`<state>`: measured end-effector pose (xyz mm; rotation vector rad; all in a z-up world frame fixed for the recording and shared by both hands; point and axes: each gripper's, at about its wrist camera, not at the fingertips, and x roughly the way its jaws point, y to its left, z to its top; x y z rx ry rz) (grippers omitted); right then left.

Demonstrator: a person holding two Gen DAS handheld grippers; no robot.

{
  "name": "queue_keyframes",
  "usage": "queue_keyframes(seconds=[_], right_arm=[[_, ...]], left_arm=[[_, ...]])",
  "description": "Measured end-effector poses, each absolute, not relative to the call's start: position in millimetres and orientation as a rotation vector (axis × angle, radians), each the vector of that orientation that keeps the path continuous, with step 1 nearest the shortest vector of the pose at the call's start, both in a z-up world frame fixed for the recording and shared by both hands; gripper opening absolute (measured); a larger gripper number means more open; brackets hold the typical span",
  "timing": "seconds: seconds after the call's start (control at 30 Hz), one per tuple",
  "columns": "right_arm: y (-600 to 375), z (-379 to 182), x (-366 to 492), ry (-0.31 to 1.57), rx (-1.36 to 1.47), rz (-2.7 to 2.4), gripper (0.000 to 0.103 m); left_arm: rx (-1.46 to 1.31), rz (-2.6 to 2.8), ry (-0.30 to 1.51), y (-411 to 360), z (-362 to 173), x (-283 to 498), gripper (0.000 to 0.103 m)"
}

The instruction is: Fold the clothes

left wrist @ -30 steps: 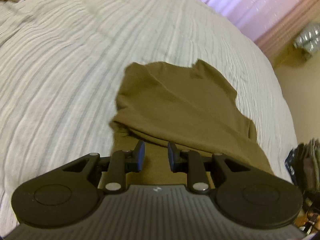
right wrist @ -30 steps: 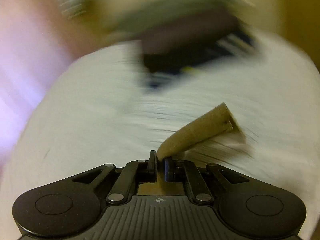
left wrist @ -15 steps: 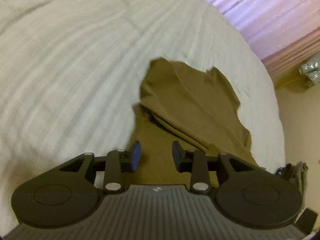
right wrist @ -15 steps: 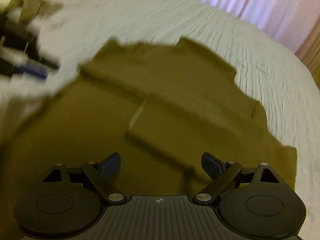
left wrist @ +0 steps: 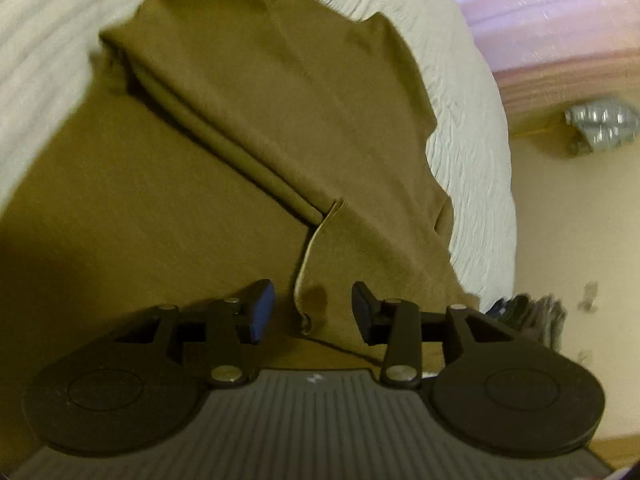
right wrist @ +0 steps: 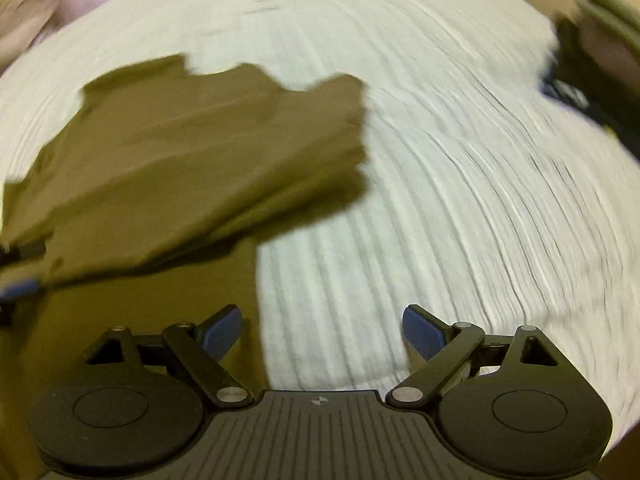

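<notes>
An olive-brown garment (left wrist: 256, 128) lies partly folded on the white ribbed bedspread (left wrist: 460, 128). One layer is folded over the rest, with a hemmed edge (left wrist: 308, 272) running toward me. My left gripper (left wrist: 313, 308) is open and empty, low over the cloth with that edge between its fingers. In the right wrist view the same garment (right wrist: 192, 152) lies at the left, blurred by motion. My right gripper (right wrist: 322, 330) is wide open and empty, astride the garment's right edge, its left finger over cloth and its right finger over the bedspread (right wrist: 460, 184).
A pile of dark and grey clothes (right wrist: 592, 64) lies at the far right of the bed. A pink curtain (left wrist: 540, 12) hangs beyond the bed. Beige floor with a silvery object (left wrist: 600, 124) lies off the bed's right side.
My right gripper let go of the olive cloth it was pinching, opened wide and swung toward the garment's right edge. My left gripper opened wider and moved closer, over the hemmed edge.
</notes>
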<state>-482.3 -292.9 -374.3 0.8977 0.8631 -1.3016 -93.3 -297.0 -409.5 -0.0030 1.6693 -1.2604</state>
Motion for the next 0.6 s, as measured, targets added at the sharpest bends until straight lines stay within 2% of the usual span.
queue_keyframes(seconds=[0.03,0.07,0.1,0.23,0.47,0.6], right_arm=[[-294,-375,-486,0.849,0.922,-1.313,0.091],[-295,-376,-488,0.841,0.935,-1.322,0.091],[-294,-376,-490,0.832,0.944,-1.330,0.091],[-280,-370,-492,0.805,0.924,-1.354,0.091],[-286,-354,-462,0.767,0.690,-1.294,0.091],[-306,-362,-442,0.728,0.659,-1.260,0.090]], left_arm=[[-0.019,-1.256,1.693,-298,-413,-94,0.028],[-0.025,-1.258,1.713,-299,-415,-96,0.009],[-0.016,-1.273,1.728,-301,-415,-98,0.000],[0.026,-1.437,1.626,-316,-381,-101,0.000],[-0.067,-1.656,1.175,-343,-269,-51,0.000],[-0.002,-1.646,1.060,-346,-251,-21,0.000]])
